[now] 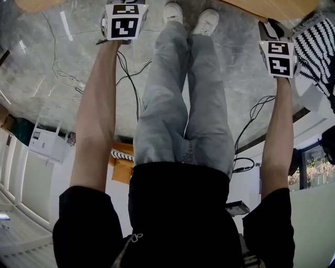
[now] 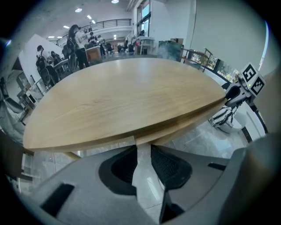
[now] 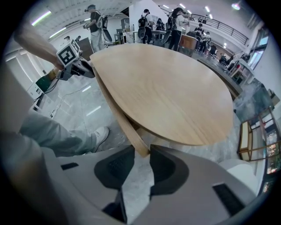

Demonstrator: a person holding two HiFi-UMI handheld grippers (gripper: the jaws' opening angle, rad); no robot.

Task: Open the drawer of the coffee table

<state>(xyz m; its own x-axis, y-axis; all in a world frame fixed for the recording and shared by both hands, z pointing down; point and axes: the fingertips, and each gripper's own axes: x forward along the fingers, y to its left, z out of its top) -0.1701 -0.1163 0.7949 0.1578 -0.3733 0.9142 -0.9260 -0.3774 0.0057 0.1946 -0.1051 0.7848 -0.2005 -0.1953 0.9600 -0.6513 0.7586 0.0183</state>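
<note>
The coffee table's round pale wooden top (image 2: 131, 96) (image 3: 167, 88) fills both gripper views. Under it runs a second wooden layer, the drawer (image 2: 184, 125) (image 3: 116, 107). My left gripper (image 2: 141, 151) sits at the near rim, its jaws shut on a small wooden lip of the drawer at their tips. My right gripper (image 3: 142, 154) is at the drawer's far end. The drawer's wooden corner stands between its tips, and I see no firm press. In the head view, both grippers (image 1: 125, 21) (image 1: 277, 57) reach down to the table's edge (image 1: 277, 8), with their fingertips hidden.
The person's legs and white shoes (image 1: 191, 15) stand between the two arms, close to the table. Black cables (image 1: 131, 78) trail over the marble floor. A black-and-white striped object (image 1: 314, 47) (image 2: 224, 116) sits beside the right gripper. Several people stand far behind the table.
</note>
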